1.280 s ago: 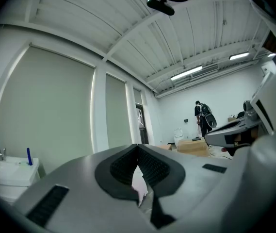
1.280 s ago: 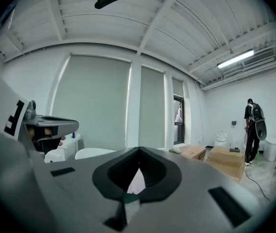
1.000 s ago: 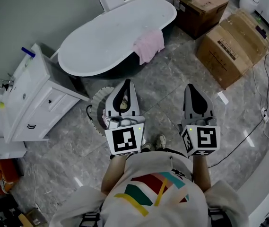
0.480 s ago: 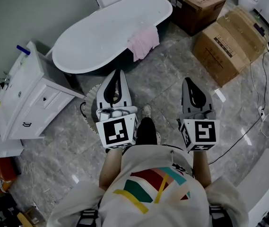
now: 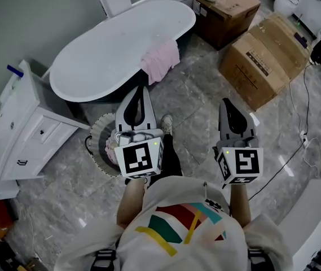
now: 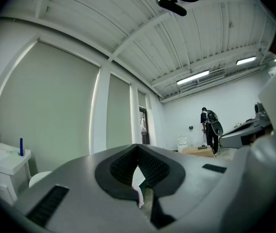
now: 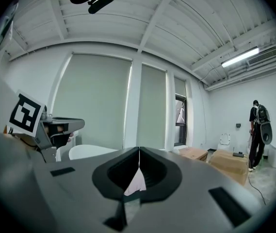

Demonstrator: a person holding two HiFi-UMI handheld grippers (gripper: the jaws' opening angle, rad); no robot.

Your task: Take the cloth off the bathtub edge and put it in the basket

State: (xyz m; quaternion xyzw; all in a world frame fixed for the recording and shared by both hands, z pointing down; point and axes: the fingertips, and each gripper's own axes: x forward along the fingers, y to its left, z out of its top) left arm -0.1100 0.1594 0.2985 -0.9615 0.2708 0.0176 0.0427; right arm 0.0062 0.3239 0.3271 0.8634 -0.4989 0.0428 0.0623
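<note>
While held side by side, left gripper [image 5: 140,90] and right gripper [image 5: 226,102] both have jaws pressed together, empty. Head view alone shows ribbed round basket [image 5: 96,137] under the left one. Beyond, soft pink cloth [image 5: 160,60] drapes over glossy oval bathtub [image 5: 109,49] rim. Gripper views alone catch a person [image 7: 257,135] far back.

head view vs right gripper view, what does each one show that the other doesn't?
Head view only: the basket on the floor under the left gripper, and the white vanity cabinet beside the tub.
Right gripper view only: a person standing at the far right, the ceiling light and the tall blinds.
Both: the bathtub, the pink cloth hanging over its edge, the cardboard boxes, and the left gripper.
</note>
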